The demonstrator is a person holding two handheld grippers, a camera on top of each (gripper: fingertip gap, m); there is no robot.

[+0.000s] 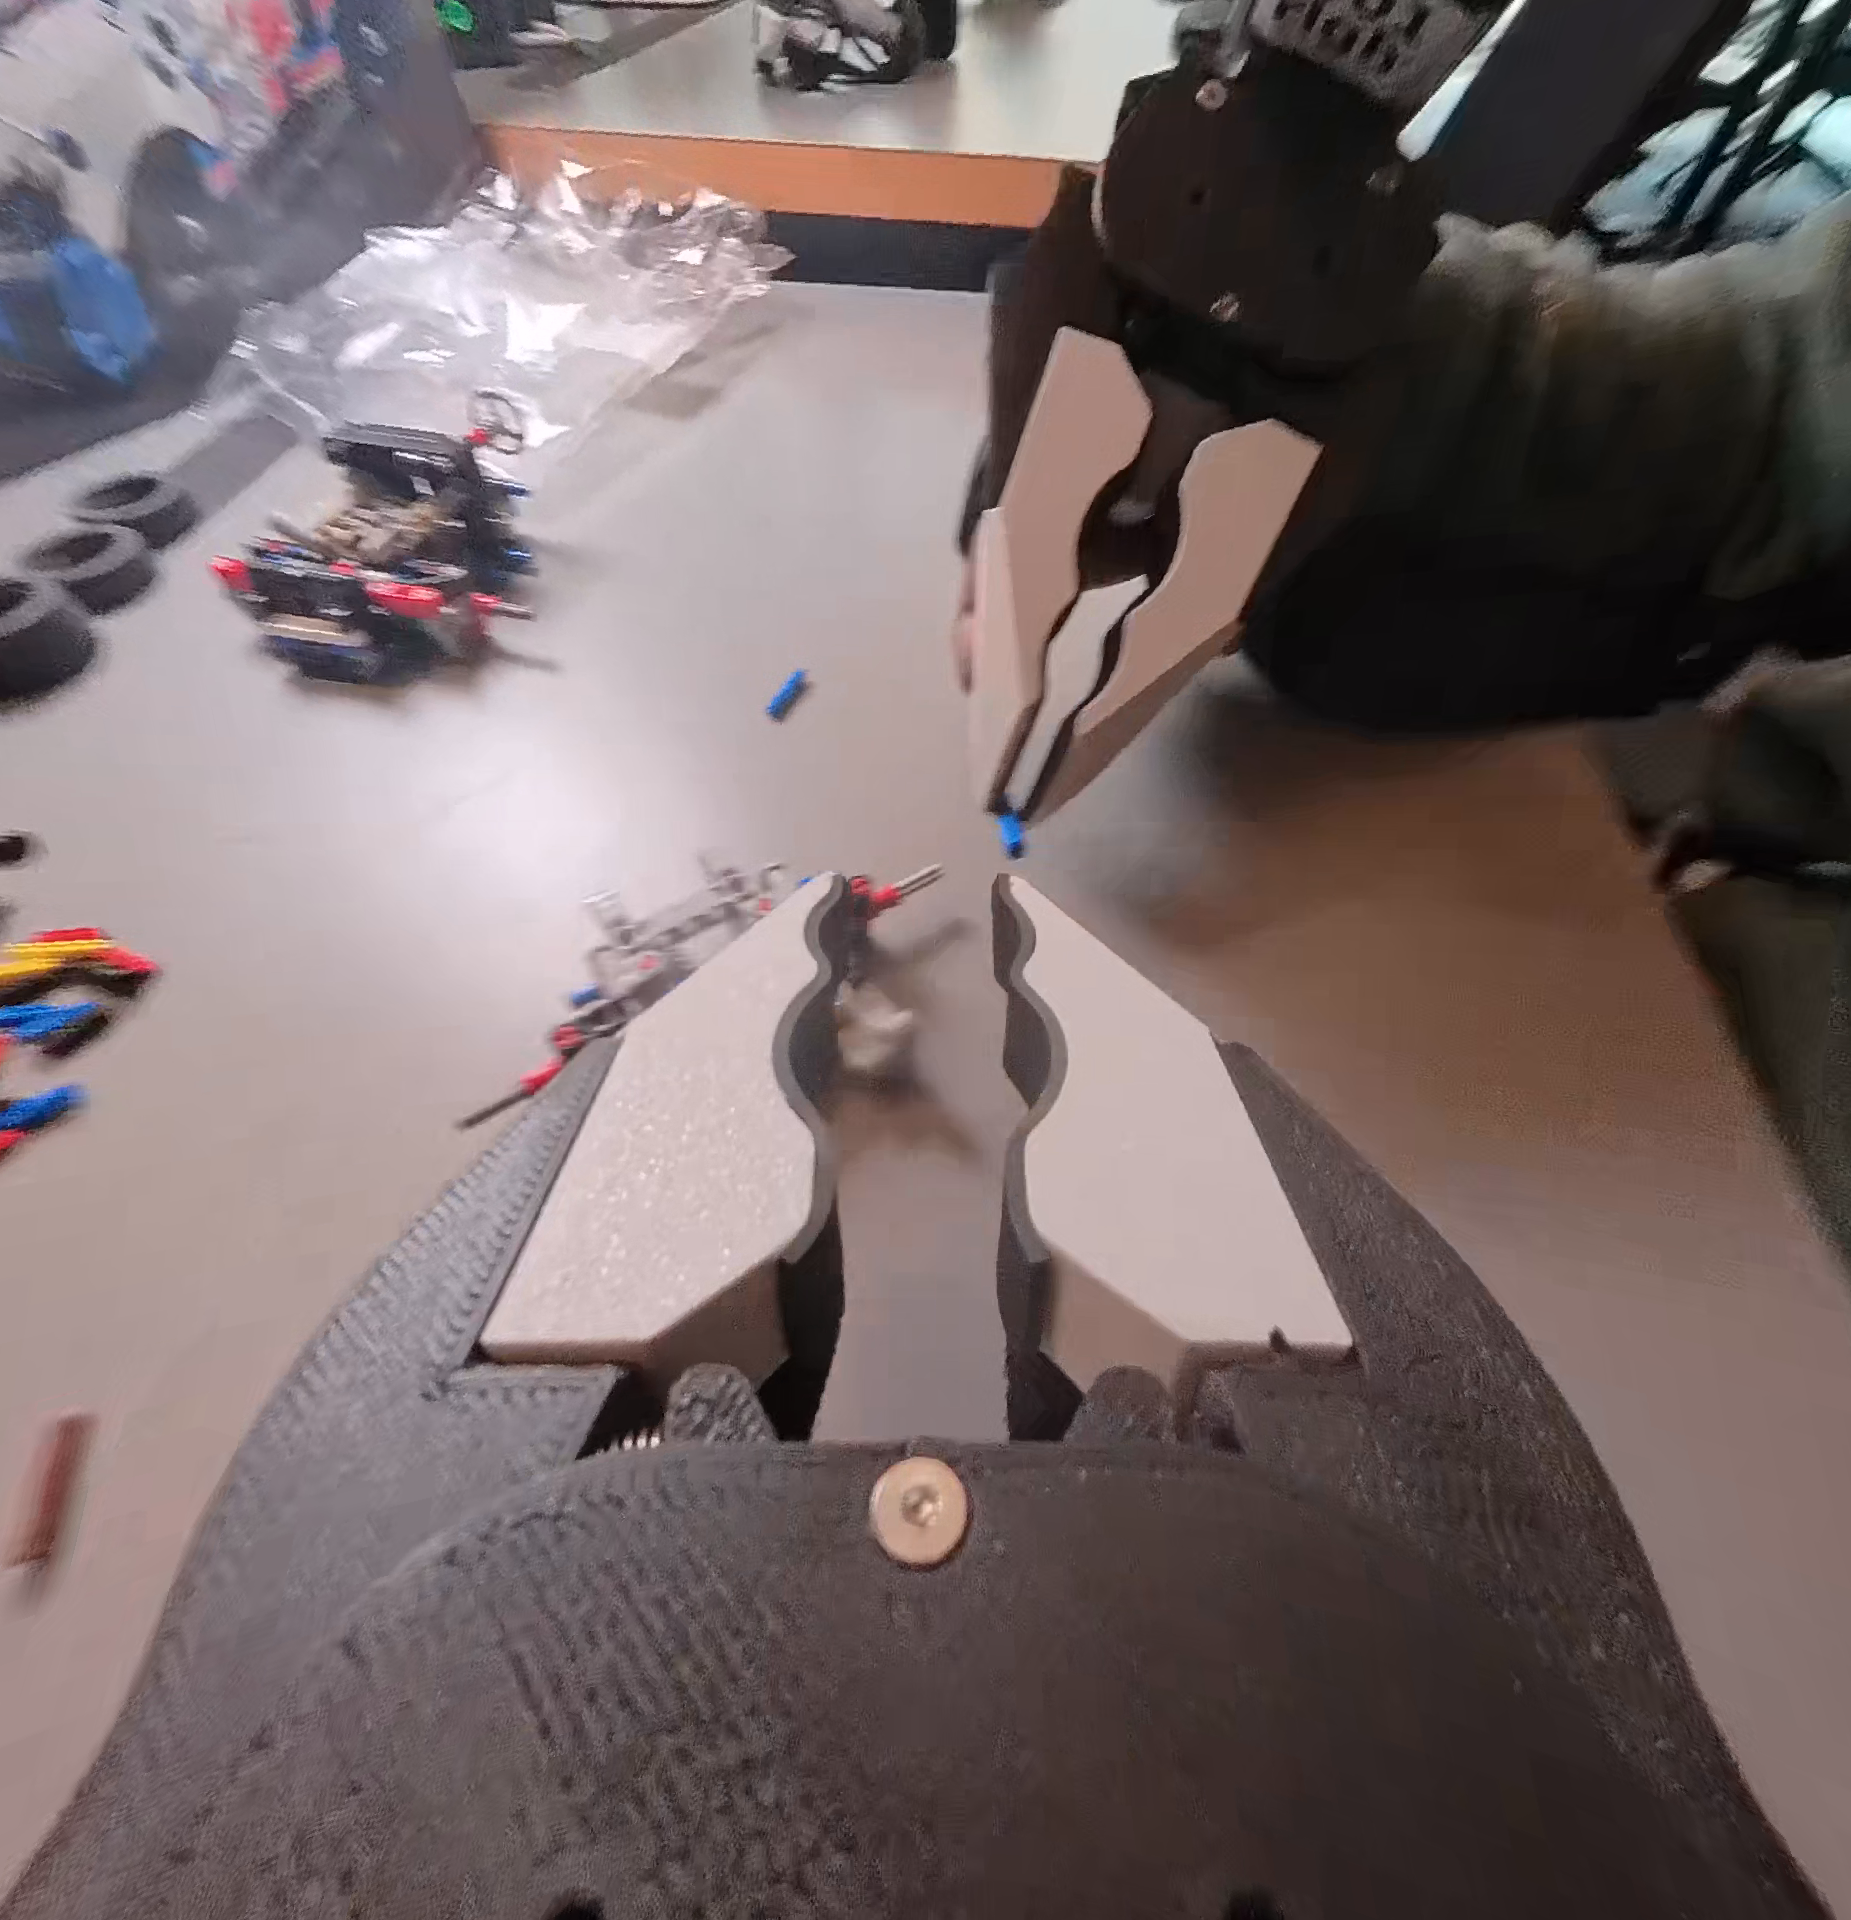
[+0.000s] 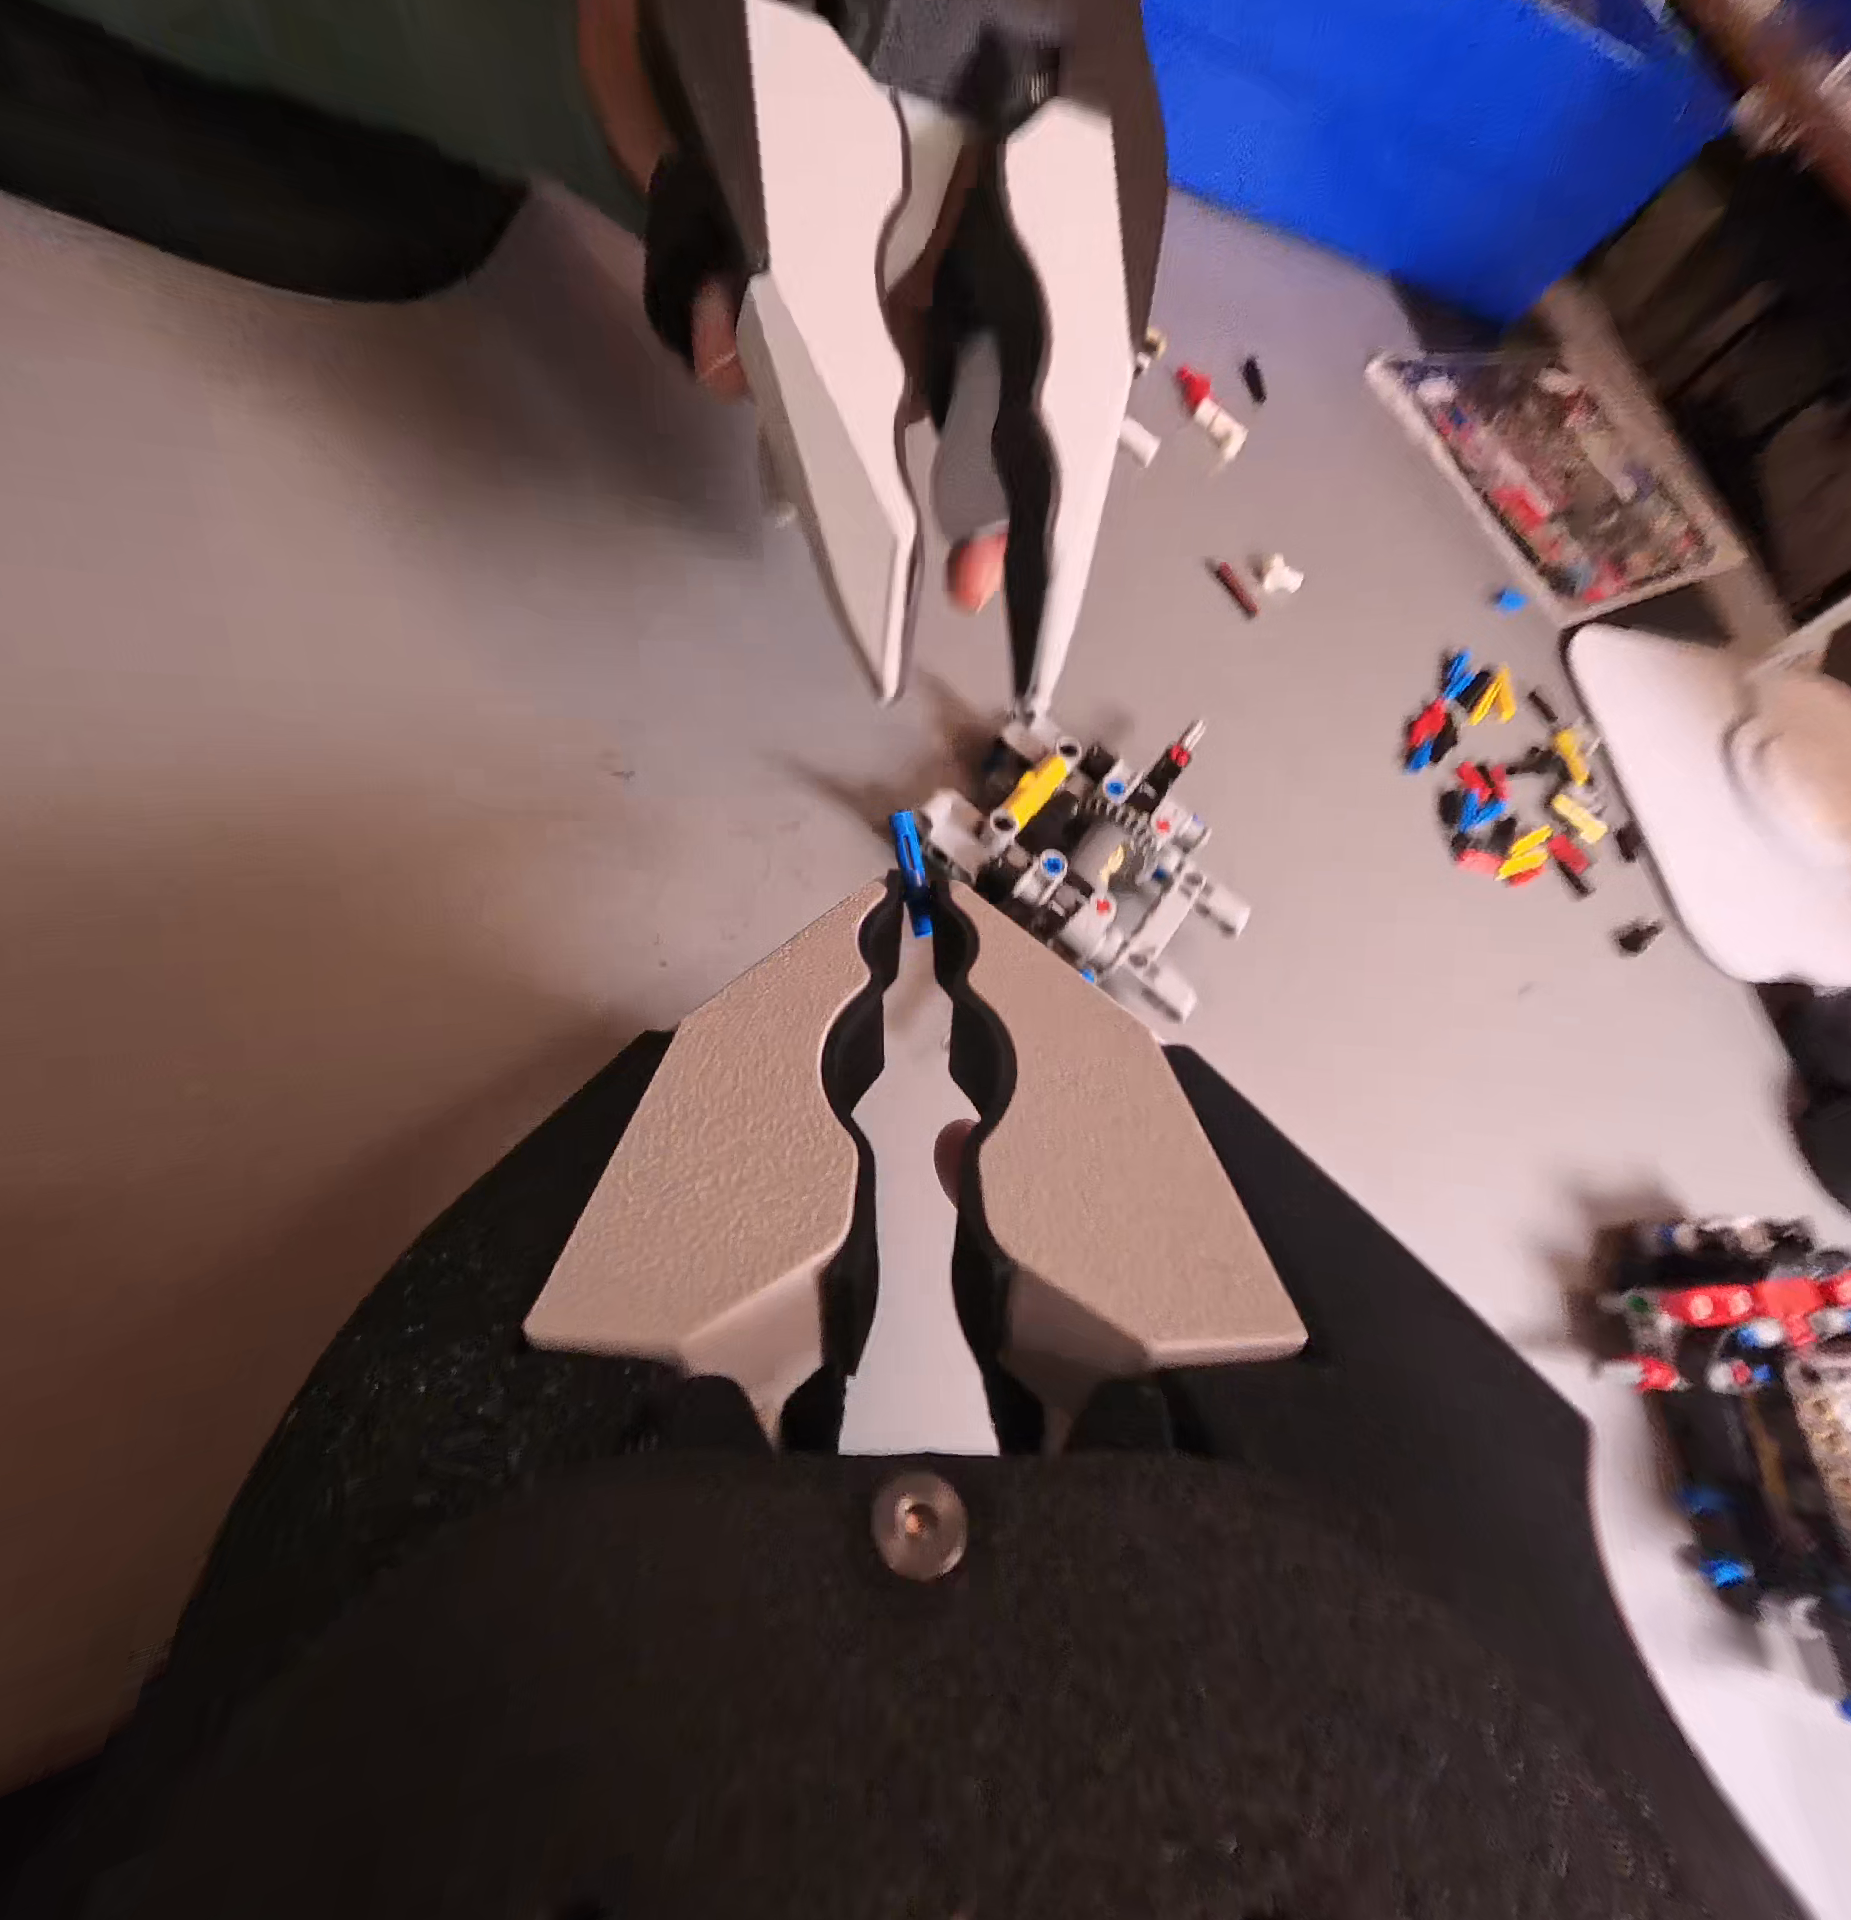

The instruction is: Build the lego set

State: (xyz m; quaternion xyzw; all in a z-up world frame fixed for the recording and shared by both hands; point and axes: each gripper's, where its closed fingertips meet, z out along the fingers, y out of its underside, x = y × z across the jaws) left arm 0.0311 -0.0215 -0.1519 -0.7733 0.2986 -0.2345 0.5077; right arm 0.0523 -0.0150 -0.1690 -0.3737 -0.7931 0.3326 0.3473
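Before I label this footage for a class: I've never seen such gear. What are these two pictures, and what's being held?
A person holds two hand-held grippers, each carrying a camera that looks along its fingers.

The left gripper is open around a grey brick assembly on the table.

The right gripper pinches a blue pin at its fingertips, beside the assembly.

Also there: loose pieces, tyres, a bigger build and a plastic bag.

Bare table [image 2: 381, 727] left of right gripper [image 2: 913, 902]: free. Grey gear assembly [image 2: 1097, 862] sits just right of its tips, left gripper [image 2: 962, 686] ahead above. Loose pin pile [image 2: 1513, 790] farther right, black chassis [image 2: 1773, 1434] near-right.
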